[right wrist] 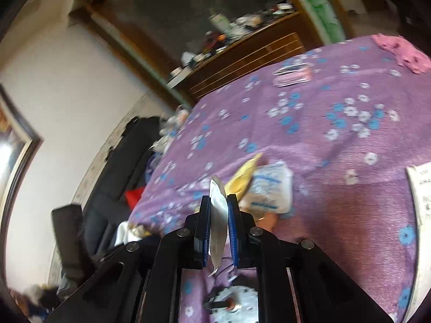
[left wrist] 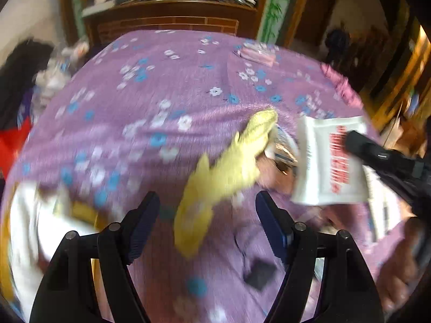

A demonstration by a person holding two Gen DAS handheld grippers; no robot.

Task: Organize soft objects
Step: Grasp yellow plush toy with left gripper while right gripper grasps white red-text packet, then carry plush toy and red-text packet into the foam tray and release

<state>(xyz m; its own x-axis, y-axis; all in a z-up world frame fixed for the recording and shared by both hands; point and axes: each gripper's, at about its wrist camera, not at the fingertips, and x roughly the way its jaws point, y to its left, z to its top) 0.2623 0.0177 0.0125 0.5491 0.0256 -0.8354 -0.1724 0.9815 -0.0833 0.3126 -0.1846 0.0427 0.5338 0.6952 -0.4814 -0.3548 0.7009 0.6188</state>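
Over the purple floral bedspread (left wrist: 167, 86) my left gripper (left wrist: 207, 215) hangs with its jaws spread wide and nothing between them. Just ahead of it lies a yellow cloth (left wrist: 226, 167), stretched diagonally on the cover, its far end touching a crumpled clear plastic bag (left wrist: 282, 148) with blue print.

My right gripper (right wrist: 218, 210) is clamped tight on a white packet (right wrist: 217, 215), seen edge-on between the blue pads (right wrist: 233, 228); from the left wrist camera the same packet (left wrist: 328, 161) shows red lettering on its white face and is lifted above the bed, near the bag. (Motion blur smears much of that view.)

Farther back on the bedspread I see a small pink pack (right wrist: 293, 75) and, well apart toward the far corner, a pink cloth (right wrist: 401, 51). A cluttered wooden headboard shelf (left wrist: 172, 2) stands behind the bed.
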